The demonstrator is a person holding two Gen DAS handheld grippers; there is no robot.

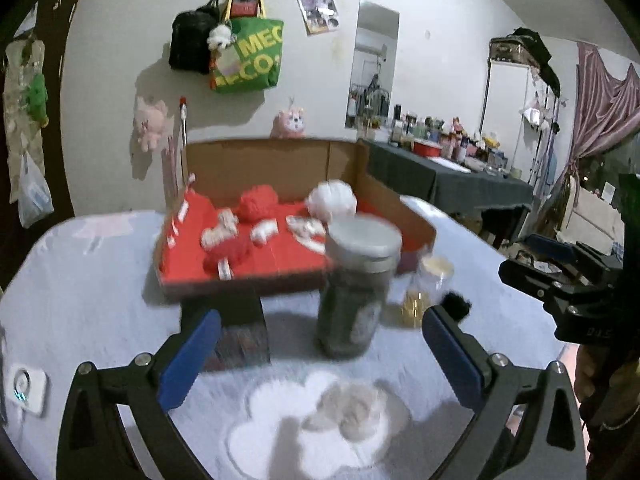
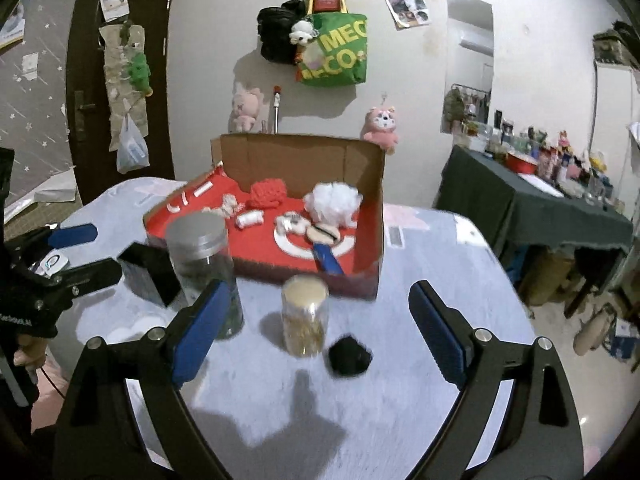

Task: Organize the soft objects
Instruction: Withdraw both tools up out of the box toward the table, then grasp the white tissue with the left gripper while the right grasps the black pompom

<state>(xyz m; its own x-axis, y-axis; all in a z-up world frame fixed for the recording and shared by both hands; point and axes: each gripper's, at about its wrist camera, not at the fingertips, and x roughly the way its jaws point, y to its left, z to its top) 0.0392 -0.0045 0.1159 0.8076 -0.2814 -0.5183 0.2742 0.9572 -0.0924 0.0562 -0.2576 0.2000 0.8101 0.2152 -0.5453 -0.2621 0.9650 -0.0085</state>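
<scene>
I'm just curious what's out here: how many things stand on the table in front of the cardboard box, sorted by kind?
Jars: 2, a tall jar with a silver lid and a small jar with a pale lid
Black fluffy balls: 1
Black boxes: 1
Total: 4, counting only what stands outside the cardboard box

Green tote bag (image 2: 335,53) on wall; dark-clothed side table (image 2: 532,204) with bottles.
</scene>
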